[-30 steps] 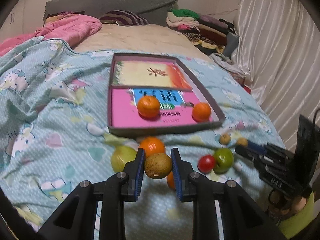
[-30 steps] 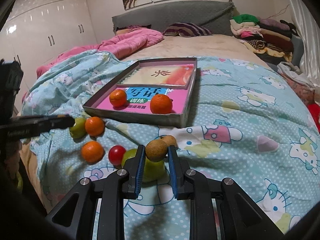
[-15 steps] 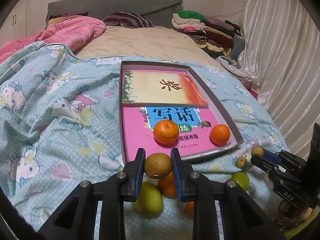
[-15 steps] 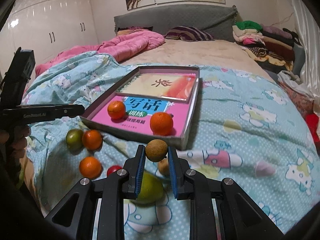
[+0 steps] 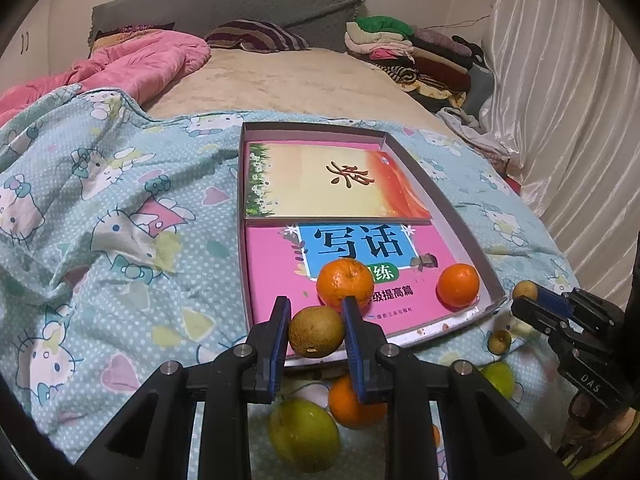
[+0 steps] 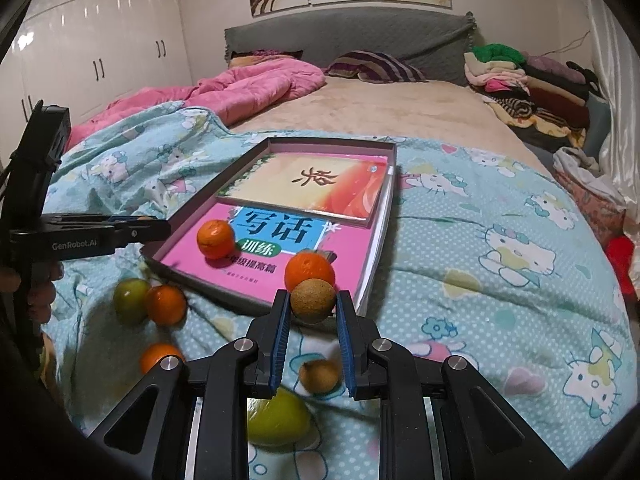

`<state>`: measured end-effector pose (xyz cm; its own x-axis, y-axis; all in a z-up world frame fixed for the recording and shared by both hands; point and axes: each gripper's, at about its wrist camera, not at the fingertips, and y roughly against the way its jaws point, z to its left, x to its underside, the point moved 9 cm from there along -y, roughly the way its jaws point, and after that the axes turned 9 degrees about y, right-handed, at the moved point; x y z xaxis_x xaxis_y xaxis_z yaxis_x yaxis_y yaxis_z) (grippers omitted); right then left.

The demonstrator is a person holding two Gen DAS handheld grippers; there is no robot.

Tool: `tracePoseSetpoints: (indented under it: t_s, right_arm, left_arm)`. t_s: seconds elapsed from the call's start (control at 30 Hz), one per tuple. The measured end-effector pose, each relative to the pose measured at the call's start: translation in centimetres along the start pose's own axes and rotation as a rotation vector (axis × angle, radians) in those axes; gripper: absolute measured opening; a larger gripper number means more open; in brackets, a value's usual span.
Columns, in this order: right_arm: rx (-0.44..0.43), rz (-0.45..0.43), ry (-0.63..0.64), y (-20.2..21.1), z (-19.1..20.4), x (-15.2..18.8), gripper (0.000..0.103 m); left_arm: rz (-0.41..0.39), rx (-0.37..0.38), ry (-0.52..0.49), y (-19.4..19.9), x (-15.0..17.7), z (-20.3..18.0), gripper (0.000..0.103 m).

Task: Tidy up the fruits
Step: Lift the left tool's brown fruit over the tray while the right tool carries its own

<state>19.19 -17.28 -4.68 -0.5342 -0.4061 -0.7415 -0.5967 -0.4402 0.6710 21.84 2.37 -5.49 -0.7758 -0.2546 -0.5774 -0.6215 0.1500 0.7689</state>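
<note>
Fruits: each hand-held gripper, left and right, clamps one round, rough brown fruit

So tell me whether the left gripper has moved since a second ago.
Yes. The left gripper, shut on a brown fruit, has moved forward to the box's near edge; earlier it hung over the loose fruit short of it.
</note>
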Motion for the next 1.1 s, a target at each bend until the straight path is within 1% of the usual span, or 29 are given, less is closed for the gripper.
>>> tracePoseSetpoints:
  t_s: [0.13, 0.6, 1.1]
  right_arm:
    - [0.001, 0.006, 0.008, -0.4, -0.1, -0.3, 0.023]
    - [0.009, 0.083, 0.041, -2.6, -0.5, 0.1, 0.023]
    - [0.003, 0.102, 0.052, -3.9, -0.4, 0.0, 0.023]
  left_arm:
    - [0.003, 0.0, -0.006, -0.3, 0.0, -0.1, 0.026]
    - [0.033, -0.021, -0.022, -2.5, 0.3, 0.2, 0.026]
    - [0.047, -0.022, -0.019, -3.5, 0.5, 0.5, 0.026]
